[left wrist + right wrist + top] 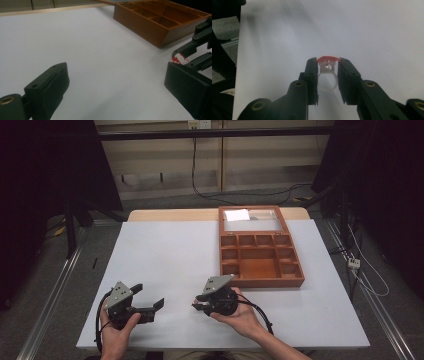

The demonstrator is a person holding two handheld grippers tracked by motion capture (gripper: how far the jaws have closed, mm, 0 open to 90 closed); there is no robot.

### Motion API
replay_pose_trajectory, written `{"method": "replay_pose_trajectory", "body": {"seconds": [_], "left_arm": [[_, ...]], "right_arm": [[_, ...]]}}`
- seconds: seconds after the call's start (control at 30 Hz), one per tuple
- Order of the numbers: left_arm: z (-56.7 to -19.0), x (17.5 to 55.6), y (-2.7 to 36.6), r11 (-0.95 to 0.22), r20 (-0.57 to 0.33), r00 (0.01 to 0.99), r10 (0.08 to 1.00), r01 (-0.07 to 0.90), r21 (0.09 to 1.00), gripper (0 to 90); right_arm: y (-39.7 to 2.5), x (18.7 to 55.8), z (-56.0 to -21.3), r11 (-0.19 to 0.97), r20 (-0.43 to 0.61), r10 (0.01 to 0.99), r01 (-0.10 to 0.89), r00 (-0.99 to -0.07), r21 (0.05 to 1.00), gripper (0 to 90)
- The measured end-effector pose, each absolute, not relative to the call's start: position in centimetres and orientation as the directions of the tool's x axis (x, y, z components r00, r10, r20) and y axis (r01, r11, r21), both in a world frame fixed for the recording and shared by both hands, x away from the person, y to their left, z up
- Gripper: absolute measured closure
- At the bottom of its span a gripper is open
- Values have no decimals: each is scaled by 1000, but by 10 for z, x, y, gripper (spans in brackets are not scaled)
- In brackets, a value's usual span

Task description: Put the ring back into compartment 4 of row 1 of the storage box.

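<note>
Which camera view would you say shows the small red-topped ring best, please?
The right gripper view: the ring sits close up, clamped between the right tongs, its clear band and red top plain. The left gripper view shows a red-and-white speck of it; in the high view it is too small to tell.

Left gripper: black body, grey three-cornered plate on top at 11 o'clock, two blocky black jaws with brass-ringed pivot holes, black cable looping off toward 7 o'clock. Right gripper: matching black build, grey plate toward 1 o'clock, rounded housing, black cable trailing toward 4 o'clock. Forearms bare, sleeveless.
</note>
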State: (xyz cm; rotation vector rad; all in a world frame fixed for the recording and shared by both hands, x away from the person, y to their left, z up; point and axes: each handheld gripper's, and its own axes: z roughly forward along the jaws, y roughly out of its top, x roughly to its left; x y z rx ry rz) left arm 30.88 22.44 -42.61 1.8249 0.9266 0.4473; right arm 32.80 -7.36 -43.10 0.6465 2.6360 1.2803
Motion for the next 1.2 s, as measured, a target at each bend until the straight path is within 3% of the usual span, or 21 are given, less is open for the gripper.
{"method": "replay_pose_trajectory", "body": {"seconds": [1.2], "left_arm": [[-425,307,225,-210,-97,640,762,386,898,56]], "right_arm": [[-147,330,-399,386,64,576,340,-815,857,709]]}}
